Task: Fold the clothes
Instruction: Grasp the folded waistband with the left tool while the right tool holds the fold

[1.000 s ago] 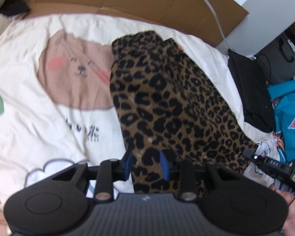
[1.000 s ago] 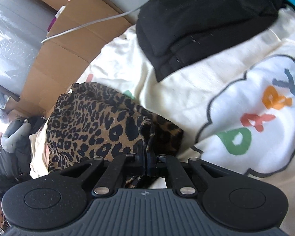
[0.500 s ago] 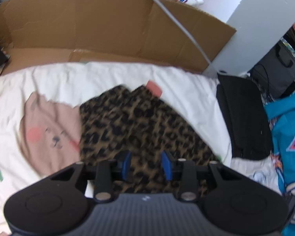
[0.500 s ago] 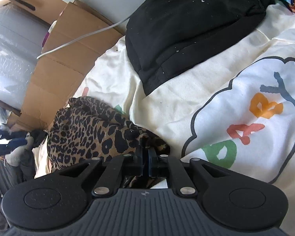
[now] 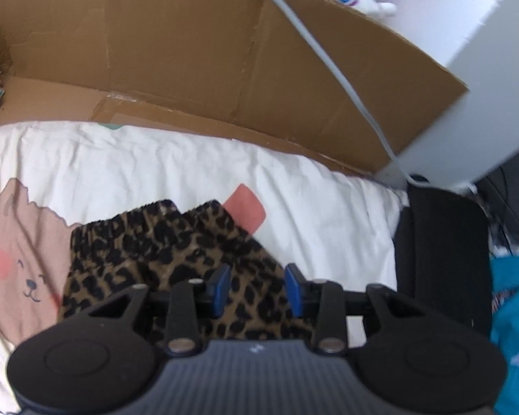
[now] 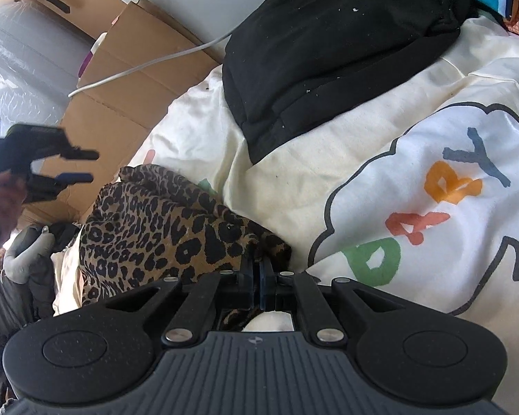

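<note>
The left gripper [image 5: 256,285], spread and empty, has swept toward twelve o'clock over the leopard-print garment [image 5: 176,252]; the right gripper [image 6: 258,276] stays pinching its corner, ready to fold.

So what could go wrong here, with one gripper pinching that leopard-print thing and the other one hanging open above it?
1. The right gripper pinches only a corner of the leopard-print garment; a tug might pull the thin fabric free.
2. The left gripper hangs open above the bunched elastic waistband, so it may grab several layers and fold crookedly.
3. The folded black garment lies close beside; dragging could disturb it.
</note>
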`<state>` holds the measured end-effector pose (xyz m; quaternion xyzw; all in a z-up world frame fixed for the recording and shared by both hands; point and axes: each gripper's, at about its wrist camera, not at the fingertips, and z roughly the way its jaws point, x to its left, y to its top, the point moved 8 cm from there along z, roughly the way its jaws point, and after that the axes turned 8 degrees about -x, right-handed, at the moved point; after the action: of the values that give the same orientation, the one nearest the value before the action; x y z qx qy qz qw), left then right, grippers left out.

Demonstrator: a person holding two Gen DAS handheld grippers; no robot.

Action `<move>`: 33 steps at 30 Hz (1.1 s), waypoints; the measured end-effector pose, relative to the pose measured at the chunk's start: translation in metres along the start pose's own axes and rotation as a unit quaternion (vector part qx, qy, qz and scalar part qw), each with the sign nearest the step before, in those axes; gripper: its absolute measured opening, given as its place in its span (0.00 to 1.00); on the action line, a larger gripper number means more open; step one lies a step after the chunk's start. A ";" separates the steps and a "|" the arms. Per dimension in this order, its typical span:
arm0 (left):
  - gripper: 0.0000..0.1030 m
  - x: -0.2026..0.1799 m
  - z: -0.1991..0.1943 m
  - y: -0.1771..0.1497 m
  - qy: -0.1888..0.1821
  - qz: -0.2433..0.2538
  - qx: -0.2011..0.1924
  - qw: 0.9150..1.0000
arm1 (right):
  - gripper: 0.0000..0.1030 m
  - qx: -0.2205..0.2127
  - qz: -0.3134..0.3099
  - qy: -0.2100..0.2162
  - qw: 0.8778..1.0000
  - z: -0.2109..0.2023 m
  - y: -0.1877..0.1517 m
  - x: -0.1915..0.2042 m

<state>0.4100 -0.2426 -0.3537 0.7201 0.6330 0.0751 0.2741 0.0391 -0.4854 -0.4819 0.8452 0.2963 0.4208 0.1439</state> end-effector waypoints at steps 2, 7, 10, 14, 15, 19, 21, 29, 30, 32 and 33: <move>0.35 -0.004 0.008 0.003 0.006 -0.002 0.002 1.000 | 0.01 0.002 -0.001 -0.001 1.000 0.000 -0.001 -0.001; 0.35 0.001 0.030 0.005 0.068 0.022 0.022 0.997 | 0.01 0.006 0.001 -0.002 1.000 0.002 -0.001 -0.002; 0.35 0.007 0.039 0.006 0.078 0.014 0.033 0.996 | 0.01 0.008 -0.003 -0.002 1.000 0.003 -0.001 -0.002; 0.35 0.011 0.049 0.008 0.084 0.005 0.038 0.996 | 0.01 0.011 -0.005 -0.001 1.000 0.004 -0.002 -0.004; 0.35 0.011 0.051 0.008 0.086 0.004 0.037 0.996 | 0.01 0.011 -0.004 -0.002 1.000 0.005 -0.002 -0.004; 0.37 0.014 0.062 0.005 0.078 -0.011 0.039 0.996 | 0.01 0.013 -0.011 -0.002 1.000 0.005 -0.004 -0.004; 0.37 0.019 0.066 0.000 0.079 -0.015 0.046 0.996 | 0.02 0.014 -0.012 -0.001 1.000 0.004 -0.004 -0.004; 0.35 0.032 0.077 -0.013 0.101 -0.016 0.035 0.994 | 0.02 0.016 -0.011 -0.002 1.000 0.006 -0.004 -0.005; 0.36 0.032 0.077 -0.013 0.104 -0.016 0.034 0.994 | 0.02 0.016 -0.011 -0.001 1.000 0.006 -0.004 -0.005; 0.38 0.031 0.079 -0.013 0.110 -0.018 0.034 0.993 | 0.02 0.016 -0.009 0.000 1.000 0.006 -0.004 -0.005; 0.37 0.030 0.079 -0.012 0.114 -0.015 0.034 0.993 | 0.02 0.015 -0.009 0.000 1.000 0.006 -0.004 -0.005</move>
<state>0.4406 -0.2368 -0.4329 0.7062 0.6730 0.1312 0.1762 0.0397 -0.4848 -0.4906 0.8447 0.3101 0.4149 0.1347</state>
